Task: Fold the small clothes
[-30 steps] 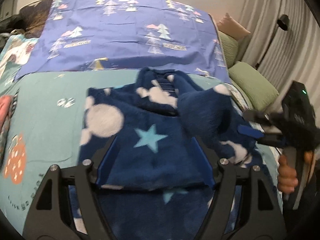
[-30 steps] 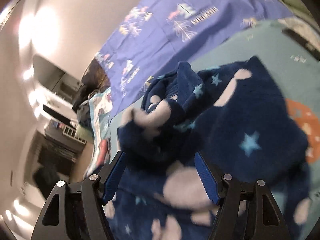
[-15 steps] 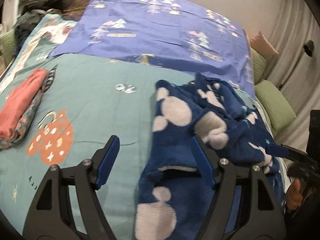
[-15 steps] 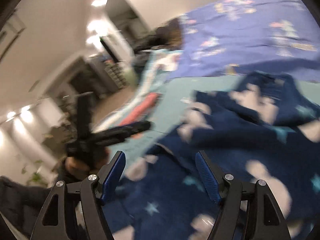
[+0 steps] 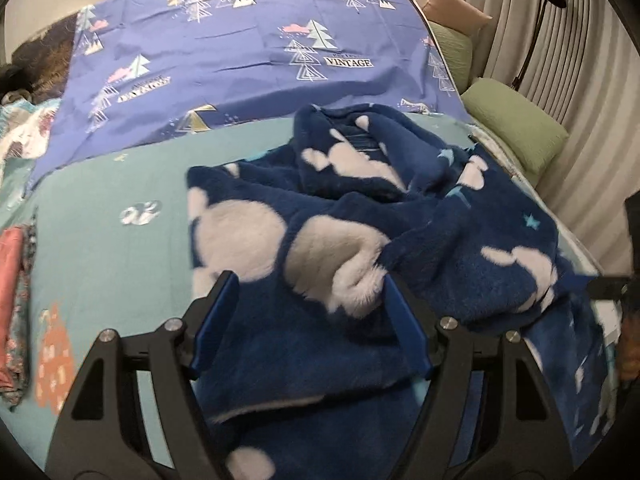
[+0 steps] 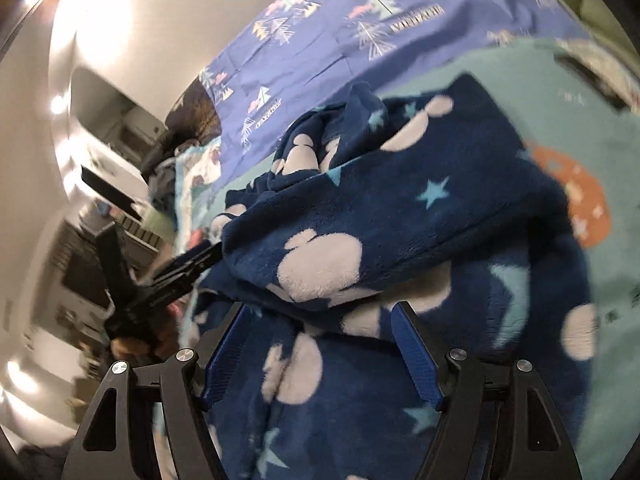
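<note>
On the bed, a fluffy dark blue garment [image 5: 360, 240] lies in a bunched heap. It has big white blobs and small light blue stars on it. Part of it is folded over itself, and a thick fold sticks up in the middle.

Right below that fold is the left gripper [image 5: 308, 312]. Its two blue fingers [image 5: 216, 312] stand wide apart, one on each side of a white patch of the fluffy cloth. The cloth lies between them, but the fingers do not squeeze it. The gripper is open and holds nothing.

The right gripper [image 6: 320, 344] is over the other side of the same garment [image 6: 400, 220]. Its blue fingers [image 6: 416, 360] are also wide apart, with the fluffy cloth between and under them. A rolled edge of the cloth sits just above its tips. It is open too and grips nothing.

From the right wrist view, the left gripper shows at the left edge of the heap, with a hand [image 6: 132, 346] on its handle.

Under the garment is a teal sheet [image 5: 100, 248] with an orange picture [image 5: 54, 364] on it. Behind it lies a purple blanket [image 5: 240, 56] with little trees. A pink folded cloth [image 5: 10, 280] sits far left, well apart from the garment. Green pillows [image 5: 516, 120] rest by the curtain [image 5: 592, 80] on the right.
</note>
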A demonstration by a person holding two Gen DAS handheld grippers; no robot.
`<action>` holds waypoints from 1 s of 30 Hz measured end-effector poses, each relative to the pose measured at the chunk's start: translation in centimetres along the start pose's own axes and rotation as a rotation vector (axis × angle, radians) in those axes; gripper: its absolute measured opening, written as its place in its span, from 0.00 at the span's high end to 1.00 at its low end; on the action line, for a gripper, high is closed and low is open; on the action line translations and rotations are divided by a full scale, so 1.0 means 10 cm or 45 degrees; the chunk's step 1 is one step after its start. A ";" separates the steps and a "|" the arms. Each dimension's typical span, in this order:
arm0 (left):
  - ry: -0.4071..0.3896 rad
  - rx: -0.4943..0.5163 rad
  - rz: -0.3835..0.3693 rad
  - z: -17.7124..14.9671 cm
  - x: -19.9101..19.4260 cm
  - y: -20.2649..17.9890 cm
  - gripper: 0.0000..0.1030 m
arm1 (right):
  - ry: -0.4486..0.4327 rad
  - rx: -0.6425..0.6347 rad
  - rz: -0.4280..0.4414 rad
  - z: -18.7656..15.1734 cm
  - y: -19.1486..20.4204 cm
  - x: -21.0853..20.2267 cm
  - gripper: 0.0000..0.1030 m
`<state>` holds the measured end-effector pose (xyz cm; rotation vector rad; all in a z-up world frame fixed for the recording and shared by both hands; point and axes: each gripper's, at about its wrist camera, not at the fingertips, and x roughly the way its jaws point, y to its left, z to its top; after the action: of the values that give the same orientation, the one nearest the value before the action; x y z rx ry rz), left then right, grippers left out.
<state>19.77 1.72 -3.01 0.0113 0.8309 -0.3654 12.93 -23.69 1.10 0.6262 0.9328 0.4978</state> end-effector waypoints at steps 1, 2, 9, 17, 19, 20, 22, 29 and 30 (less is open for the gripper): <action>0.004 -0.011 -0.014 0.04 0.03 -0.01 0.28 | 0.009 0.030 0.014 0.05 -0.02 0.10 0.28; 0.009 -0.023 -0.028 0.10 0.09 -0.03 0.28 | 0.014 0.050 0.018 0.07 -0.03 0.18 0.28; -0.008 -0.083 -0.030 0.62 0.34 -0.23 0.28 | -0.085 0.132 0.192 0.40 0.09 0.42 0.57; -0.186 -0.241 -0.048 0.71 -0.18 0.15 0.26 | -0.218 0.083 0.315 0.56 0.29 0.17 0.25; -0.201 -0.257 -0.019 0.59 -0.31 0.30 0.25 | -0.129 -0.029 0.244 0.51 0.48 0.37 0.24; -0.202 -0.267 -0.008 0.54 -0.34 0.35 0.25 | -0.094 -0.045 0.241 0.48 0.50 0.45 0.24; -0.197 -0.292 0.010 0.40 -0.42 0.48 0.25 | 0.008 -0.107 0.239 0.41 0.64 0.75 0.24; -0.149 -0.224 0.099 0.02 -0.59 0.63 0.25 | 0.048 -0.431 0.024 0.30 1.20 1.04 0.61; -0.148 -0.216 0.102 0.00 -0.60 0.63 0.25 | 0.037 -0.326 0.186 0.40 1.15 0.93 0.67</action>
<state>18.08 9.48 0.51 -0.1330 0.7420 -0.2170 19.65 -10.59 5.40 0.4565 0.8370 0.7455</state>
